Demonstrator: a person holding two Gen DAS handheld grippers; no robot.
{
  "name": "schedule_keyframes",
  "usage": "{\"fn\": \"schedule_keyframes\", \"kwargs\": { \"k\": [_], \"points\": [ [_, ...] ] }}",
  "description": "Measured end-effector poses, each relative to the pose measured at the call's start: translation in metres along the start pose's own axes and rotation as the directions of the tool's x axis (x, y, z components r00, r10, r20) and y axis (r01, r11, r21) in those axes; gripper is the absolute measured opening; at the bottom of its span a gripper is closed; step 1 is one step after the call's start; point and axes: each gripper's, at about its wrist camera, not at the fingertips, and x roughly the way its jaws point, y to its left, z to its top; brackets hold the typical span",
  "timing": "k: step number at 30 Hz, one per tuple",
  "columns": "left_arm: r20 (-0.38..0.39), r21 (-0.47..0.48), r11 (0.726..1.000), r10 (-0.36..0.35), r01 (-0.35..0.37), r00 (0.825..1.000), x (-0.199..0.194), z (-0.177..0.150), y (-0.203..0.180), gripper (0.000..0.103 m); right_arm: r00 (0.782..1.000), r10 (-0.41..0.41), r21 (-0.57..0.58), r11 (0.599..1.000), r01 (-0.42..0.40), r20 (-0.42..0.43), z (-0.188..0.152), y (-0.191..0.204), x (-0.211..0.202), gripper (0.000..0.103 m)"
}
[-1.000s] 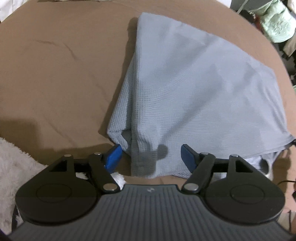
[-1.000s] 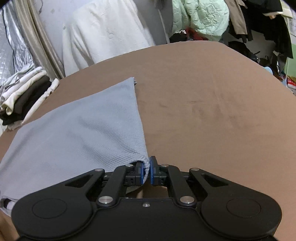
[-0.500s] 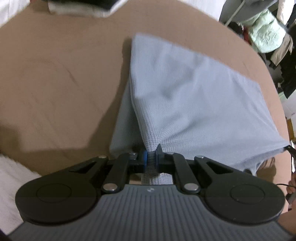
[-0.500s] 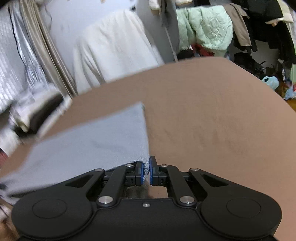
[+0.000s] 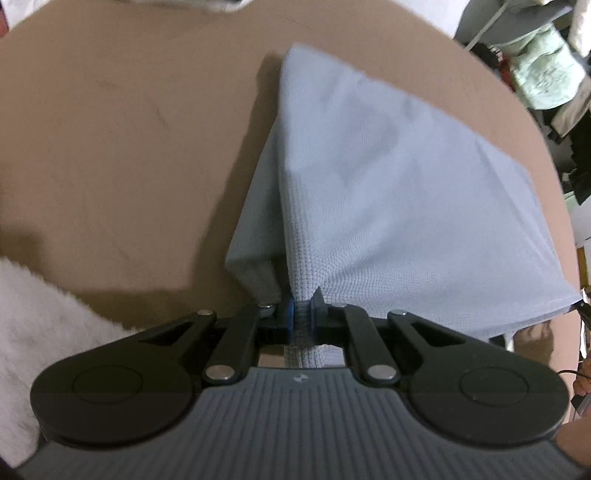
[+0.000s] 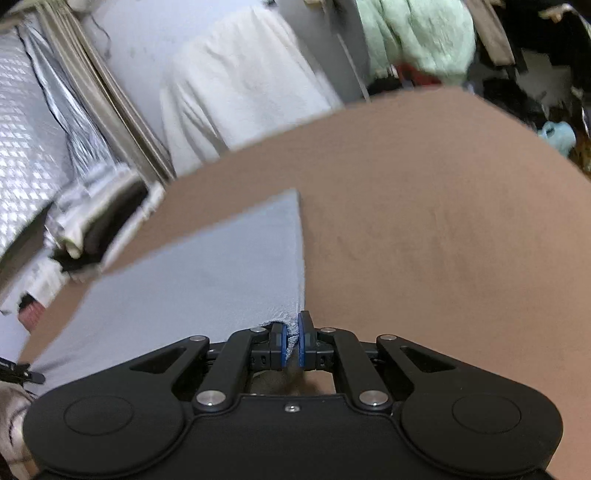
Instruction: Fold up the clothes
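On the brown tabletop [image 5: 110, 155], both grippers [image 5: 302, 310] [image 6: 291, 338] clamp the half-folded pale blue waffle-knit garment's [image 5: 388, 192] near edge; final fold pending.

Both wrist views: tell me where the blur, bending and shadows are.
Left wrist view: the brown surface bulges into a dome, the light blue garment throws a dark shadow along its left edge, and its far corner is soft. Right wrist view: motion blur smears the folded stack and the hanging clothes; the right hand-held gripper stays sharp.
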Motion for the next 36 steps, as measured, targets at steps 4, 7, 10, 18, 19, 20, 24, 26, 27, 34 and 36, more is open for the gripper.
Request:
{"fn": "schedule_keyframes", "kwargs": {
  "k": [4, 7, 10, 18, 19, 20, 24, 26, 27, 34, 36],
  "points": [
    [-0.023, 0.029, 0.994, 0.103, -0.102, 0.994, 0.019, -0.015, -0.006, 0.007, 0.996, -0.035, -0.065, 0.997, 0.03, -0.083, -0.02, 0.002, 0.021, 0.007],
    [-0.072, 0.059, 0.989, 0.14, -0.136, 0.988, 0.033, -0.021, -0.009, 0.01, 0.992, -0.065, -0.069, 0.996, 0.058, -0.103, -0.029, 0.0, 0.03, 0.007],
    [-0.081, 0.002, 0.995, 0.1, -0.1, 0.992, 0.024, -0.012, -0.002, 0.014, 0.992, -0.08, -0.074, 0.995, 0.073, -0.097, -0.026, 0.001, 0.028, 0.007],
    [0.216, 0.096, 0.995, -0.01, -0.011, 0.976, -0.052, 0.038, -0.008, 0.053, 0.996, 0.046, -0.021, 0.999, -0.048, -0.077, 0.006, -0.001, 0.002, 0.057],
    [0.254, 0.143, 0.99, -0.028, -0.009, 0.967, -0.052, 0.054, -0.009, 0.058, 0.995, 0.07, -0.024, 0.997, -0.072, -0.069, 0.014, 0.0, 0.004, 0.06],
    [0.284, 0.193, 0.981, -0.043, -0.013, 0.958, -0.045, 0.065, -0.011, 0.062, 0.994, 0.084, -0.032, 0.996, -0.086, -0.067, 0.024, 0.003, 0.009, 0.065],
    [0.275, 0.188, 0.982, -0.035, -0.018, 0.961, 0.007, 0.118, -0.014, 0.07, 0.988, 0.068, -0.137, 0.987, -0.087, -0.137, 0.075, 0.031, 0.074, 0.067],
    [0.245, 0.144, 0.989, -0.074, 0.039, 0.967, 0.023, 0.12, -0.006, 0.07, 0.986, 0.047, -0.118, 0.991, -0.066, -0.16, 0.099, 0.04, 0.113, 0.067],
    [0.236, 0.13, 0.99, -0.093, 0.063, 0.967, 0.032, 0.128, -0.006, 0.07, 0.984, 0.048, -0.094, 0.993, -0.064, -0.171, 0.111, 0.042, 0.132, 0.066],
    [0.265, 0.181, 0.983, -0.066, 0.017, 0.962, 0.086, 0.163, -0.013, 0.065, 0.989, -0.005, -0.069, 0.998, -0.006, -0.147, 0.142, 0.043, 0.206, 0.066],
    [0.244, 0.192, 0.98, -0.098, 0.051, 0.965, 0.096, 0.167, -0.014, 0.013, 0.99, -0.031, -0.082, 0.996, 0.02, -0.136, 0.14, 0.041, 0.219, 0.066]
  ]
}}
